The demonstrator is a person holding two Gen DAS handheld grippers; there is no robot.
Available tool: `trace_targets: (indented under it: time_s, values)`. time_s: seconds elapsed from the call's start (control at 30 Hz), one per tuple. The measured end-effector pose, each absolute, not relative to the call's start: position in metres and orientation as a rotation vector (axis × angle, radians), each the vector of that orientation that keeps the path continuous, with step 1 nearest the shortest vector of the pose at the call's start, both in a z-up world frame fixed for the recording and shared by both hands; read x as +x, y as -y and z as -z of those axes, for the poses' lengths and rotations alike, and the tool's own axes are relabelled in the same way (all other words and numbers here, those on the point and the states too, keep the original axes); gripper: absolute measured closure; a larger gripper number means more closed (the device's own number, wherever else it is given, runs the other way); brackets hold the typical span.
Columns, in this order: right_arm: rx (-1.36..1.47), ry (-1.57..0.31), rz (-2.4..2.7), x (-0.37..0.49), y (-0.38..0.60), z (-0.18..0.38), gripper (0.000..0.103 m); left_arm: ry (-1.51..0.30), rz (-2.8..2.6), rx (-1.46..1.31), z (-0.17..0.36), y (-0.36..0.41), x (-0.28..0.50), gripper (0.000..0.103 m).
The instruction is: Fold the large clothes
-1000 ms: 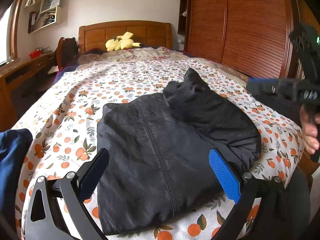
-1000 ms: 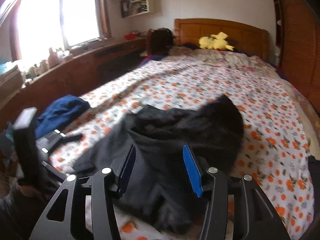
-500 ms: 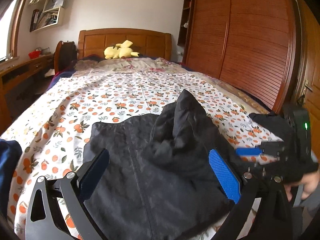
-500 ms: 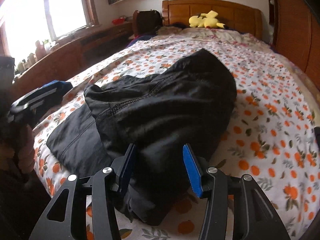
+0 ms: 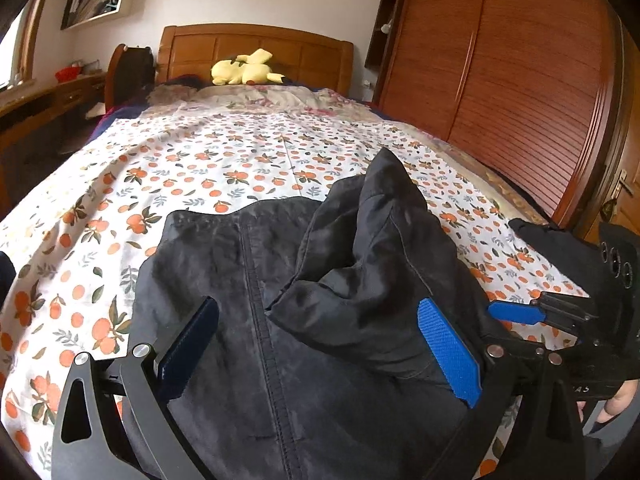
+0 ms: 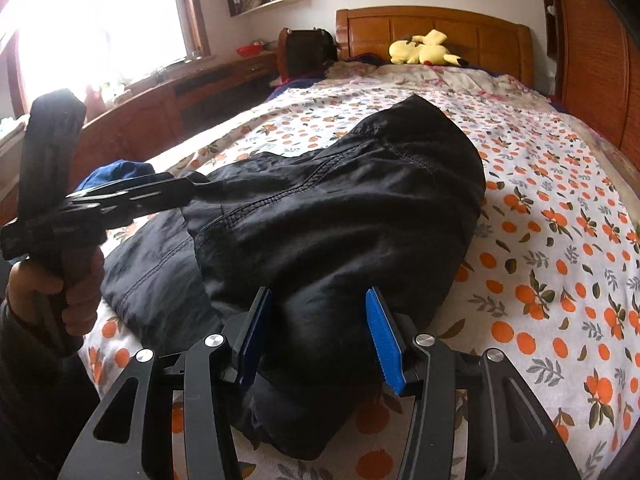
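A black jacket (image 5: 248, 300) lies on the orange-print bed sheet (image 5: 200, 160), partly folded, with its hood heaped on the right half. My left gripper (image 5: 316, 344) is open over the jacket's near edge, fabric between its fingers. My right gripper (image 6: 316, 324) is open at the jacket's (image 6: 340, 208) near right edge, bunched fabric between its blue pads. The right gripper shows at the right in the left wrist view (image 5: 516, 314). The left gripper shows at the left in the right wrist view (image 6: 188, 188).
A blue garment (image 6: 120, 170) lies at the bed's left edge. A yellow plush toy (image 5: 244, 68) sits by the wooden headboard (image 5: 256, 48). A wooden wardrobe (image 5: 500, 60) stands on the right, a long wooden desk (image 6: 180, 96) under the window on the left.
Both grippers have come lower and closer to the jacket's near edge. The right gripper has advanced so that fabric lies between its pads. The jacket itself has not visibly shifted.
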State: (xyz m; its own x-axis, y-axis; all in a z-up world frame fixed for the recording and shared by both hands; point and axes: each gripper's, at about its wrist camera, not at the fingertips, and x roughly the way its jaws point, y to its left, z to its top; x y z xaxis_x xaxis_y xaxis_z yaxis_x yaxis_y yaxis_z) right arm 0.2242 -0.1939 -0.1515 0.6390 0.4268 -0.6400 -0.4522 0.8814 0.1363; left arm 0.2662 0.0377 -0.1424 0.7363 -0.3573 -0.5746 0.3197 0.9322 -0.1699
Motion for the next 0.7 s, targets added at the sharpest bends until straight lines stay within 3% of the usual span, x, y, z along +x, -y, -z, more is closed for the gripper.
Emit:
trace_targets:
  time_s: [0.17,0.27,0.33,0.4,0.47,0.7]
  values:
    - [-0.039,-0.695,-0.511,0.22,0.195,0.152,0.056,-0.649,0.373,-0.031,0.146,-0.028,0.267,0.015]
    - [-0.035,-0.68,-0.516,0.218,0.197,0.153,0.056,-0.65,0.377,-0.015,0.148,-0.021,0.267,0.027]
    - [-0.031,-0.676,-0.523,0.216,0.199,0.153,0.056,-0.645,0.37,0.0,0.148,-0.018,0.265,0.041]
    - [-0.027,-0.676,-0.527,0.217,0.202,0.152,0.055,-0.636,0.354,0.013,0.147,-0.017,0.264,0.068]
    - [-0.021,-0.676,-0.527,0.217,0.205,0.15,0.051,-0.627,0.353,0.013,0.144,-0.017,0.262,0.087]
    - [-0.042,-0.655,-0.51,0.215,0.211,0.143,0.049,-0.56,0.348,0.023,0.124,-0.014,0.236,0.093]
